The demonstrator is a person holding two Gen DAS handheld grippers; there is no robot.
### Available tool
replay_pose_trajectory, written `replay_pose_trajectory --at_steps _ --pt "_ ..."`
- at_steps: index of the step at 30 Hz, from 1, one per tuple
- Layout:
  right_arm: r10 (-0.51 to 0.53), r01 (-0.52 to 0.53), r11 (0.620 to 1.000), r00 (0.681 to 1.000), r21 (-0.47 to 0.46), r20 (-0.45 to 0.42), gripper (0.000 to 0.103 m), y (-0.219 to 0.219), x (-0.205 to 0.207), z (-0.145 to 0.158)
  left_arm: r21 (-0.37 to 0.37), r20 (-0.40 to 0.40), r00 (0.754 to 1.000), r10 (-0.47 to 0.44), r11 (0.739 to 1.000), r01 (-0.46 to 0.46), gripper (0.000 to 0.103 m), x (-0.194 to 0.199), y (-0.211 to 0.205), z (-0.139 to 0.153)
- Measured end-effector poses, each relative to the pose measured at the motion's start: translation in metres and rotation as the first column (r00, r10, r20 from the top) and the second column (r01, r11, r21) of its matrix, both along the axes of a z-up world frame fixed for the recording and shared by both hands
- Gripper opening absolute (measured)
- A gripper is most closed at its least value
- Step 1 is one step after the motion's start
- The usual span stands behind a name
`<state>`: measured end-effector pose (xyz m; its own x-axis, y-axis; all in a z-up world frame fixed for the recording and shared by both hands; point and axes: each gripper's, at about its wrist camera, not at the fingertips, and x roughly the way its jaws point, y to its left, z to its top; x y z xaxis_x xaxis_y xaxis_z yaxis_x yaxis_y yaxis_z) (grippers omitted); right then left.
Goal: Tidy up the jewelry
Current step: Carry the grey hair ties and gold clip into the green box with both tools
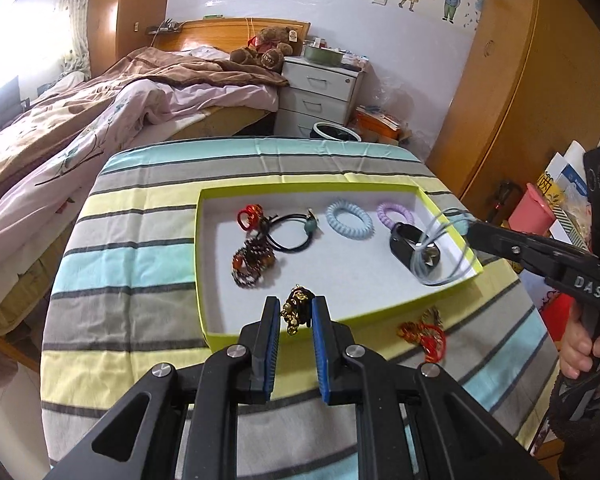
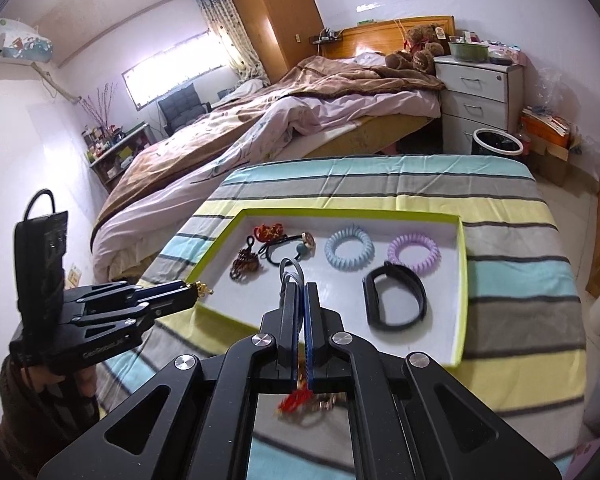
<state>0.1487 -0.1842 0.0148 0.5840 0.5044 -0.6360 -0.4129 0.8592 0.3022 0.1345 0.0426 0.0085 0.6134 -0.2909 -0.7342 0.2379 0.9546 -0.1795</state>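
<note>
The gold-and-black beaded charm (image 1: pixel 296 310) hangs pinched between the pads of the left hand-held gripper (image 1: pixel 296 314) just above the near wall of the yellow-green tray (image 1: pixel 440 206), apparently carried in to join the hair ties and bracelets already sorted there. The right hand-held gripper (image 2: pixel 299 292) is clamped on a grey cord loop (image 2: pixel 290 270) over the tray's right side by the black band (image 2: pixel 396 294), probably for the same reason. A red tasselled piece (image 1: pixel 424 332) still lies on the striped counter (image 1: pixel 140 256) just outside the tray's near right corner.

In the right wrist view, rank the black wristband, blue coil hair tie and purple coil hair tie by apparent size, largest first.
1. Black wristband, clearly largest, though it also lies nearest the camera.
2 and 3. Blue coil hair tie and purple coil hair tie: they look about alike, so I won't rank them.
</note>
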Motion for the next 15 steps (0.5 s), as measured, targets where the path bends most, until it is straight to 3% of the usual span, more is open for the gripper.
replay_pose_trajectory --at_steps 15 --pt "0.027 -0.035 0.997 0.994 -0.073 -0.108 0.002 0.031 0.057 -0.035 -0.010 -0.046 0.999 0.021 1.000 -0.021 0.016 0.038 0.000 -0.019"
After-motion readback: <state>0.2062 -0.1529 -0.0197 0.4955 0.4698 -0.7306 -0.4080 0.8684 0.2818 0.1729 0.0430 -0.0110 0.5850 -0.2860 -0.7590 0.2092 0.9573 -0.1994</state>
